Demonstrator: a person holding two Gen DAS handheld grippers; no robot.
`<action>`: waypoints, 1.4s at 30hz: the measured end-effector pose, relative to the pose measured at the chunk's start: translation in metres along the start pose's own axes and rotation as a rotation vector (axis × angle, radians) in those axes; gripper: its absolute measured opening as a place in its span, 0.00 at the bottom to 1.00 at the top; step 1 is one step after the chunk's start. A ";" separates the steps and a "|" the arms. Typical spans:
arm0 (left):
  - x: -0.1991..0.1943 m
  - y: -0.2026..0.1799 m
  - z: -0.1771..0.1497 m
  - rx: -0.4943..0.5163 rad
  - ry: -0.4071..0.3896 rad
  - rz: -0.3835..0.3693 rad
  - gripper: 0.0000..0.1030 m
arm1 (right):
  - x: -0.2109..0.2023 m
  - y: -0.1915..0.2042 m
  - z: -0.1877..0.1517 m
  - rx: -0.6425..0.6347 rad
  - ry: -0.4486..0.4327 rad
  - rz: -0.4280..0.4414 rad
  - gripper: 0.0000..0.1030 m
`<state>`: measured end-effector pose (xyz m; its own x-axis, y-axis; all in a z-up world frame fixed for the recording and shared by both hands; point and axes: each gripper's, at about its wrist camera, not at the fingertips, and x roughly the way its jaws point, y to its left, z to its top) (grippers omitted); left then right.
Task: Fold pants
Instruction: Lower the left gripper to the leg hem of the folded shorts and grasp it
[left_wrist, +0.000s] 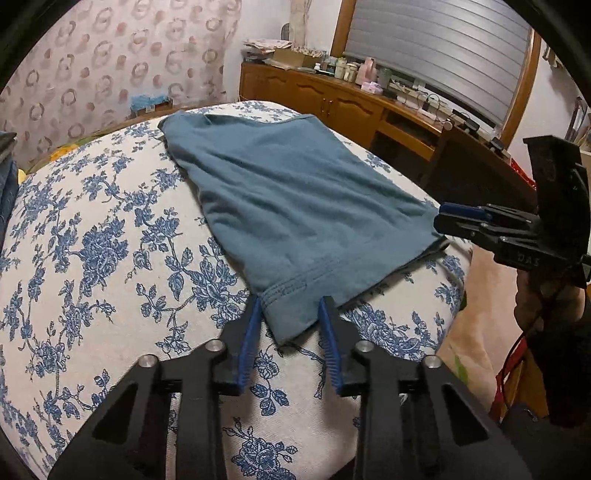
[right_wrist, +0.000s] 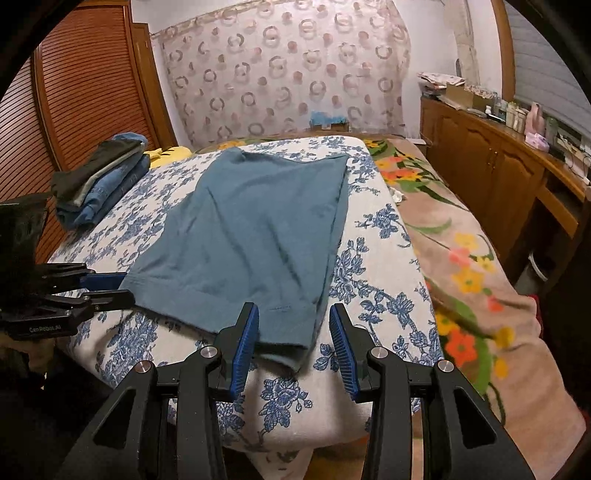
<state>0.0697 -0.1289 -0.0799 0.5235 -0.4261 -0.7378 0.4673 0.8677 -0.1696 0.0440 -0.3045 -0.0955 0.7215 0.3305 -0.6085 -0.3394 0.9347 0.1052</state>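
Note:
Teal pants (left_wrist: 291, 199) lie folded lengthwise on a white cushion with blue flowers (left_wrist: 92, 258), also in the right wrist view (right_wrist: 243, 236). My left gripper (left_wrist: 291, 306) is open, its blue pads either side of the near left hem corner. My right gripper (right_wrist: 293, 315) is open around the near right hem corner. The right gripper shows at the right edge of the left wrist view (left_wrist: 448, 218). The left gripper shows at the left edge of the right wrist view (right_wrist: 114, 286).
A stack of folded jeans and dark clothes (right_wrist: 99, 177) sits at the cushion's far left. A flowered blanket (right_wrist: 461, 266) covers the bed to the right. A wooden cabinet with clutter (right_wrist: 498, 147) runs along the right wall. A louvred wooden door (right_wrist: 74, 92) stands left.

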 end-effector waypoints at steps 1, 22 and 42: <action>-0.002 0.001 0.000 -0.007 -0.009 0.000 0.20 | 0.001 -0.001 0.000 0.003 0.002 0.000 0.40; -0.003 0.014 -0.003 -0.059 -0.008 -0.024 0.15 | 0.012 -0.003 0.003 0.057 0.027 0.023 0.40; -0.001 0.012 -0.003 -0.053 -0.002 -0.010 0.21 | 0.020 0.006 0.004 0.042 0.050 0.008 0.37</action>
<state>0.0726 -0.1173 -0.0826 0.5206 -0.4350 -0.7347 0.4341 0.8758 -0.2110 0.0592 -0.2915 -0.1038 0.6878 0.3318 -0.6457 -0.3183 0.9372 0.1425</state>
